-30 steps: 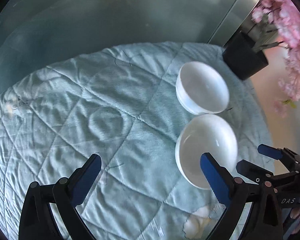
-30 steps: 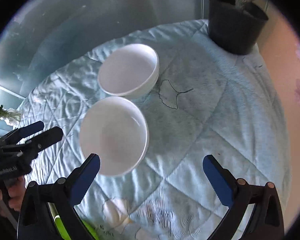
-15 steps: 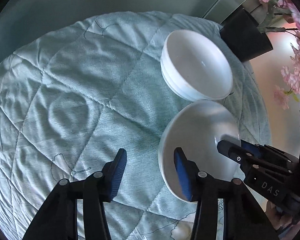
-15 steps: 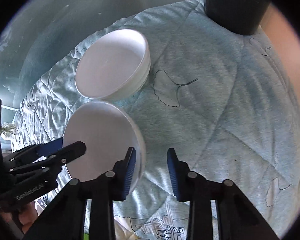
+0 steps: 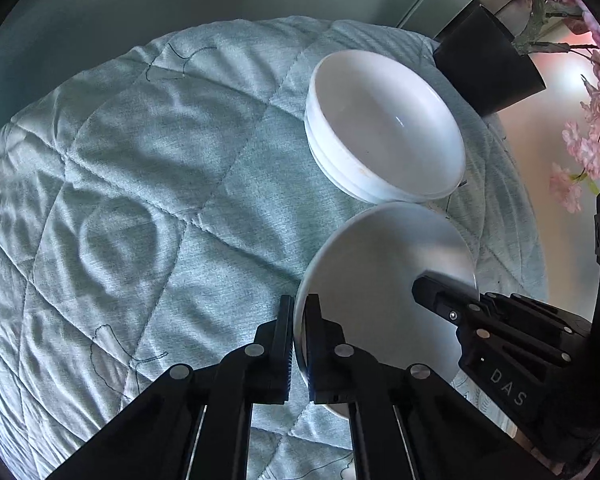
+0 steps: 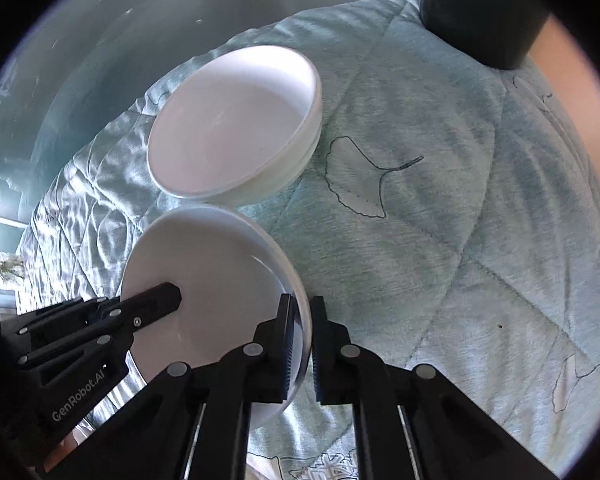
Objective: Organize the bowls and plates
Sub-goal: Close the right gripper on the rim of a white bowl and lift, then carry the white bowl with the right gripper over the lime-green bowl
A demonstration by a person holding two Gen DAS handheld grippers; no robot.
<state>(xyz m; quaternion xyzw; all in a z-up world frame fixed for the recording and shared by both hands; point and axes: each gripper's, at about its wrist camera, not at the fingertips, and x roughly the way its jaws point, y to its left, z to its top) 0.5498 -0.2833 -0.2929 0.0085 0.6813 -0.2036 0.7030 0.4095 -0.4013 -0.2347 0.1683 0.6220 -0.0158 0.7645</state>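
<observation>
A shallow white plate (image 5: 384, 280) lies on the quilted cloth, close in front of a stack of white bowls (image 5: 384, 128). My left gripper (image 5: 297, 332) is shut on the plate's left rim. My right gripper (image 6: 301, 332) is shut on the plate's (image 6: 212, 276) right rim. The bowl stack (image 6: 236, 124) stands just beyond, nearly touching the plate. Each gripper shows in the other's view, reaching over the opposite rim.
A pale green quilted cloth (image 5: 148, 168) covers the round table. A black flower pot (image 5: 488, 64) with pink blossoms (image 5: 596, 92) stands at the far right edge, also in the right wrist view (image 6: 484, 12). Dark floor lies beyond the table.
Both grippers moved in onto the near plate and closed from wide open until their jaws pinch its opposite rims.
</observation>
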